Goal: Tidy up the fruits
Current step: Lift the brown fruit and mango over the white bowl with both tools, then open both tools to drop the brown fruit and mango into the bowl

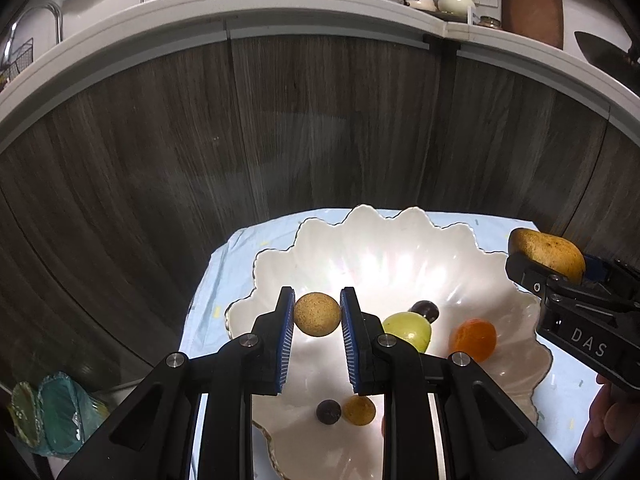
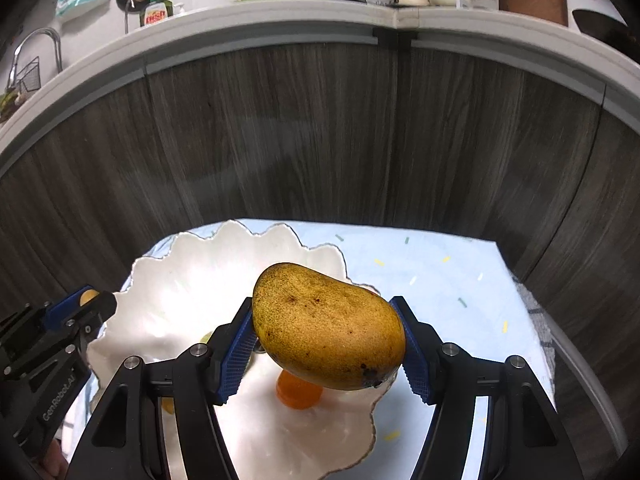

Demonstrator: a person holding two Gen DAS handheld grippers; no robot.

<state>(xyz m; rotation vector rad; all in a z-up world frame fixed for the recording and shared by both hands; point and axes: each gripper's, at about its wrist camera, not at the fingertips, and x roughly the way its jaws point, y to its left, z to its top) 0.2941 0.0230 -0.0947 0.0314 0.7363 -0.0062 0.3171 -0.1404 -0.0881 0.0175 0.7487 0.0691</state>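
Your left hand-held gripper (image 1: pixel 317 322) pinches a small tan round fruit (image 1: pixel 317 314) above the scalloped white bowl (image 1: pixel 400 248), which sits on a pale blue cloth (image 1: pixel 224 264) over the tabletop. Below it lie a green fruit (image 1: pixel 408 330), an orange one (image 1: pixel 474 339) and two dark ones (your left view alone shows these). Your right hand-held gripper (image 2: pixel 328 344), angled downward, clamps a speckled yellow mango (image 2: pixel 326 326) over the bowl's right side. Dark wood cabinet doors (image 2: pixel 320 132) rise close behind.

Dark wood-grain cabinet doors (image 1: pixel 320 128), pale countertop edge (image 1: pixel 304 4), sink tap (image 1: pixel 48 20)
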